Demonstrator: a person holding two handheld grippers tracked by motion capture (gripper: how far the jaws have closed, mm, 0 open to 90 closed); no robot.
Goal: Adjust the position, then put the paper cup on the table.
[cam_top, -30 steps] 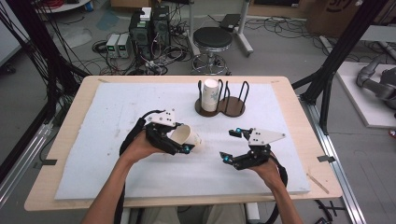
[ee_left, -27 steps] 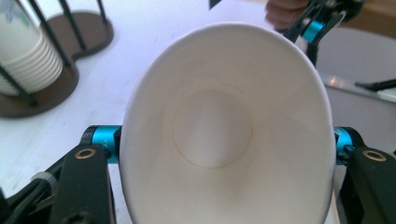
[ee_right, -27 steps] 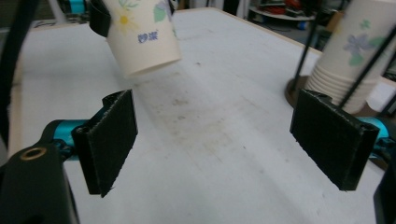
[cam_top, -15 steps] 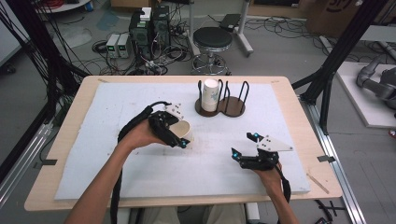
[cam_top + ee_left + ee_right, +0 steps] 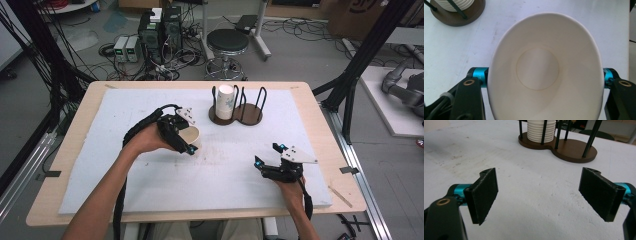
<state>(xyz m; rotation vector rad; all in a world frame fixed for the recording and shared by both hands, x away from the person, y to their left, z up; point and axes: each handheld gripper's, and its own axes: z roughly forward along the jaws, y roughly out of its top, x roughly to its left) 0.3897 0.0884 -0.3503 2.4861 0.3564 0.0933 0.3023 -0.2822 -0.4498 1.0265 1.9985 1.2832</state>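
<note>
Paper cup (image 5: 191,136) in L claw (image 5: 186,142), squeezed oval

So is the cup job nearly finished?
Partly, it seems. One stack of cups already sits in the wooden holder. The left gripper holds a paper cup above the mat, mouth up. The holder's other slot is empty, and the right gripper waits open.

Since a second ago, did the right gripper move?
Yes. The right gripper slid toward the table's right edge and nearer the person, farther from the cup holder.
</note>
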